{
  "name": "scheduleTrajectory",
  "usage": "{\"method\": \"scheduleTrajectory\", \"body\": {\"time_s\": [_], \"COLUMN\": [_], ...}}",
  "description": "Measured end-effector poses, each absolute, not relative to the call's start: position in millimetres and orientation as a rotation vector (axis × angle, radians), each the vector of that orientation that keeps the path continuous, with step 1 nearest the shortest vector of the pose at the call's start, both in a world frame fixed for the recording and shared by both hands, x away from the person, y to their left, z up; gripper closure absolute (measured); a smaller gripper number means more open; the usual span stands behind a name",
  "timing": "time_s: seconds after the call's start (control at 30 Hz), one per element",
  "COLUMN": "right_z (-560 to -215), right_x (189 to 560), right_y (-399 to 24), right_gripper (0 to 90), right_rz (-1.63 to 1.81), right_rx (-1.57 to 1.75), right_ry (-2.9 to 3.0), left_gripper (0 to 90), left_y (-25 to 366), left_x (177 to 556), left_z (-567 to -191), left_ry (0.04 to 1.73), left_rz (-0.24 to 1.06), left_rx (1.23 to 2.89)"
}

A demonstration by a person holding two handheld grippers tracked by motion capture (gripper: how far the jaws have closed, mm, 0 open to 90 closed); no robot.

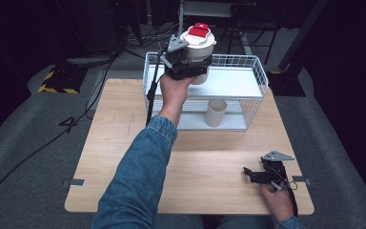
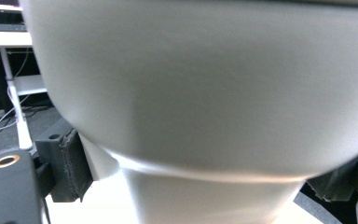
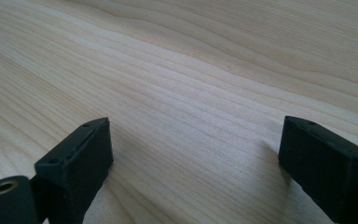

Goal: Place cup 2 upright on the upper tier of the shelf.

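A white cup with a white lid and red tab is held up over the upper shelf of a white wire rack. My left gripper is shut on the cup's body; in the left gripper view the cup's grey-white wall looms close, with a black pad pressed against its lower left. A beige cup stands on the rack's lower shelf. My right gripper rests low on the wooden table near the front right corner, open, with bare wood between its jaws.
The rack stands at the table's far edge, its upper white shelf bare on the right. A black cable trails from the left gripper down across the table. Dark floor, stands and cables lie beyond the table.
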State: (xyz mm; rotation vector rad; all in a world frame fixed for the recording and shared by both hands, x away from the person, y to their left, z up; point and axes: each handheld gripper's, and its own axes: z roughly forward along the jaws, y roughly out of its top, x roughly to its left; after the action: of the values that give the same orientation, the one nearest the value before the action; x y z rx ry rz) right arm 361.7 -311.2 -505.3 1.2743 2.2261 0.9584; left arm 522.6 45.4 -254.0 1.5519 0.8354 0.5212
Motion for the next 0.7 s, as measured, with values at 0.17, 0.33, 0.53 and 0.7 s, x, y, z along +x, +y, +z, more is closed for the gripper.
{"method": "scheduleTrajectory", "body": {"time_s": [0.17, 0.33, 0.53, 0.7], "right_z": [-505.2, -505.2, -505.2, -505.2], "right_x": [361.7, 361.7, 361.7, 361.7], "right_y": [-311.1, -311.1, -311.1, -311.2], "right_gripper": [10.2, 10.2, 10.2, 10.2], "right_rz": [0.958, 0.958, 0.958, 0.959], "right_rx": [1.275, 1.275, 1.275, 1.275], "right_ry": [2.226, 2.226, 2.226, 2.226], "left_gripper": [12.9, 12.9, 12.9, 12.9], "left_y": [35.9, 27.3, 18.0, 13.7], "left_x": [529.6, 537.1, 542.8, 546.5], "left_z": [-257.0, -262.6, -268.7, -273.8], "left_ry": [0.849, 0.872, 0.884, 0.904], "left_rz": [0.531, 0.532, 0.544, 0.533], "left_rx": [1.559, 1.562, 1.581, 1.583]}}
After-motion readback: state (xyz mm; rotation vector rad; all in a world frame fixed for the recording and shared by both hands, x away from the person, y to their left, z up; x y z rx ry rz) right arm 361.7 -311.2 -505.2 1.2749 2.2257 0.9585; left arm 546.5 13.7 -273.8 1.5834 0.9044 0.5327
